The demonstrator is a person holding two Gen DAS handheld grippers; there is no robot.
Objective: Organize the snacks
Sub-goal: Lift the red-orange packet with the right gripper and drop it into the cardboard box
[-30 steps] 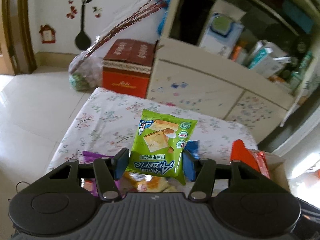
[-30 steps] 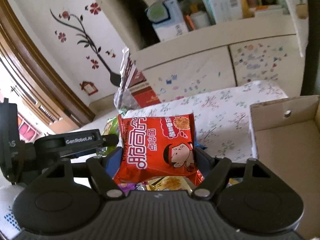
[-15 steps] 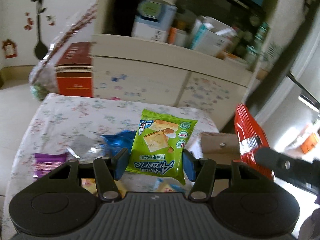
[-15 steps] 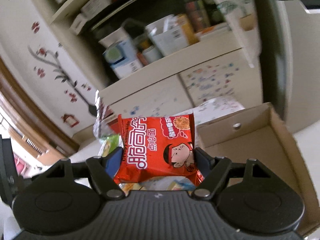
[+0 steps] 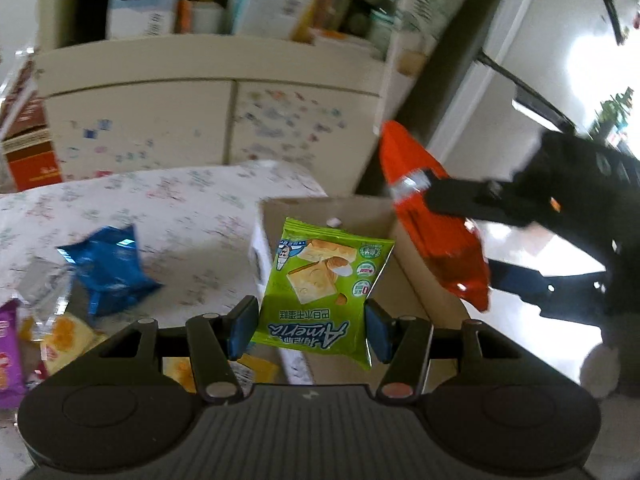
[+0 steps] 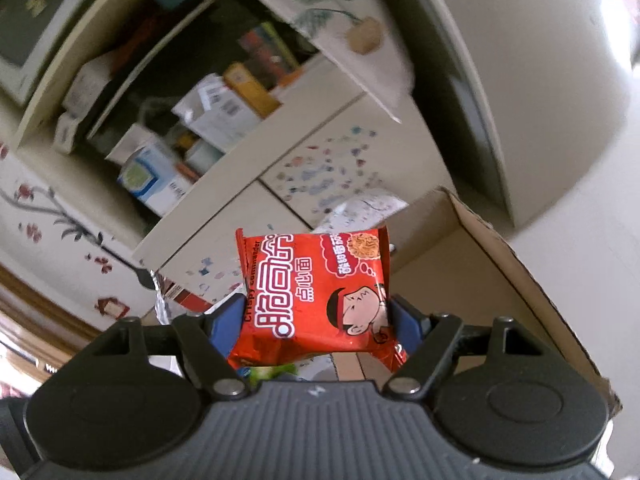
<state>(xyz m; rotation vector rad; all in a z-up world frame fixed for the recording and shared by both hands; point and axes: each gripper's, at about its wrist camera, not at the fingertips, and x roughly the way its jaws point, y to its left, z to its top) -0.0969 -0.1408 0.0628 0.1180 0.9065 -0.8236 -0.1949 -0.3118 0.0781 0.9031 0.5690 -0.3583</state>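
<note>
Left gripper: clamped on green packet, held upright, long axis running away from camera, print upside down, above near left corner of cardboard box.
Right gripper: clamped on red packet, flat face toward camera, lettering running sideways up packet, before box's left wall.
Blue packet: lying crumpled on floral table, left of box.

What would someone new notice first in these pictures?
The bright green snack packet pinched in the left gripper, above the cardboard box. Next, the red noodle packet clamped in the right gripper, also by the box. A blue wrapper lies on the floral tablecloth.
</note>
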